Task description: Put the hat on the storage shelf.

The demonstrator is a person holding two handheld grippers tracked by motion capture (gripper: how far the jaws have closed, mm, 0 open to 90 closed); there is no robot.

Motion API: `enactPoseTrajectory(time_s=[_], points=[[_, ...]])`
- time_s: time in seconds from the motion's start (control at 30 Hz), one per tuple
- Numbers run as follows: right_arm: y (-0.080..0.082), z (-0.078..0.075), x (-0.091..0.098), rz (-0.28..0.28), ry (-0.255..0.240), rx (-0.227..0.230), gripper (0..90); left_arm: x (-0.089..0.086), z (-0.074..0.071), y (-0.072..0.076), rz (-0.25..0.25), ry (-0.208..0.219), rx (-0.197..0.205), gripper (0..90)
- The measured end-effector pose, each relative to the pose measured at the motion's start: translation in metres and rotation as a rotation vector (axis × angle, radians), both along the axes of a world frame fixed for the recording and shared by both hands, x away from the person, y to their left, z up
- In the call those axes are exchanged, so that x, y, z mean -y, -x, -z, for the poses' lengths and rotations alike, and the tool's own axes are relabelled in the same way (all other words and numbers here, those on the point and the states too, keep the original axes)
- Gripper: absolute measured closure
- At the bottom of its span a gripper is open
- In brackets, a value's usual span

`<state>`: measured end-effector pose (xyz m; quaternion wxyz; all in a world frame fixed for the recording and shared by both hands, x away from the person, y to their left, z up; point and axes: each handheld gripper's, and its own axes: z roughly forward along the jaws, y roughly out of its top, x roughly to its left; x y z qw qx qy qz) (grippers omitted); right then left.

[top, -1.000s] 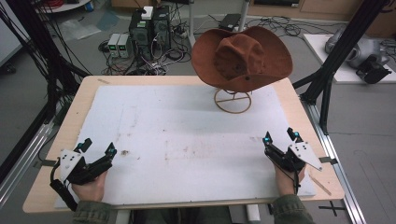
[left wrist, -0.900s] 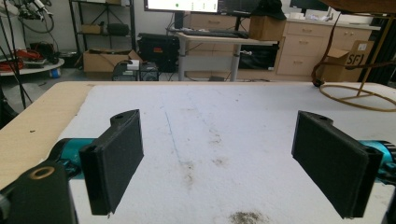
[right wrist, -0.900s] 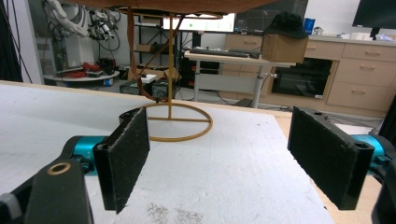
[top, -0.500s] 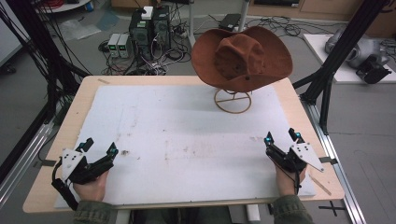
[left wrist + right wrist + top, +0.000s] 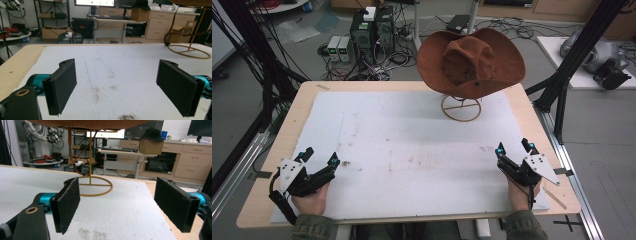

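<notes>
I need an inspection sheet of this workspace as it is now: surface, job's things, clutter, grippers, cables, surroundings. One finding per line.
Surface: wooden table under a white mat with brownish stains.
Job's things: brown hat on a wire stand, far right of the mat.
Clutter: nothing seen on the mat.
Grippers: left gripper and right gripper both open, holding nothing, near the front edge.
Cables: tangled on the floor beyond the table.
Surroundings: computer boxes, black frame poles.
</notes>
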<state>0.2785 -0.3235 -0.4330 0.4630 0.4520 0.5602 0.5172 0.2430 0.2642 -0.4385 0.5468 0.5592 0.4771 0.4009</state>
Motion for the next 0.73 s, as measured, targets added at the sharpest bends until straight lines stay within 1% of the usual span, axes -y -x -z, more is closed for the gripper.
enactPoseTrajectory(time_s=[0.33, 0.47, 0.57, 0.73], points=[[-0.0003, 0.0017, -0.0009, -0.014, 0.004, -0.013, 20.3, 0.0005, 0.0011, -0.0024, 0.004, -0.001, -0.007, 16.8], [0.0006, 0.0014, -0.0002, -0.017, 0.011, -0.008, 20.3, 0.0018, 0.001, -0.0028, 0.006, -0.004, -0.009, 16.8], [0.0019, 0.001, -0.0002, -0.023, 0.002, -0.008, 20.4, 0.0031, 0.001, -0.0034, 0.008, -0.005, -0.007, 16.8], [0.0028, 0.0005, -0.001, -0.034, 0.005, -0.002, 20.3, 0.0038, 0.0016, -0.0045, 0.009, -0.011, -0.015, 16.8]])
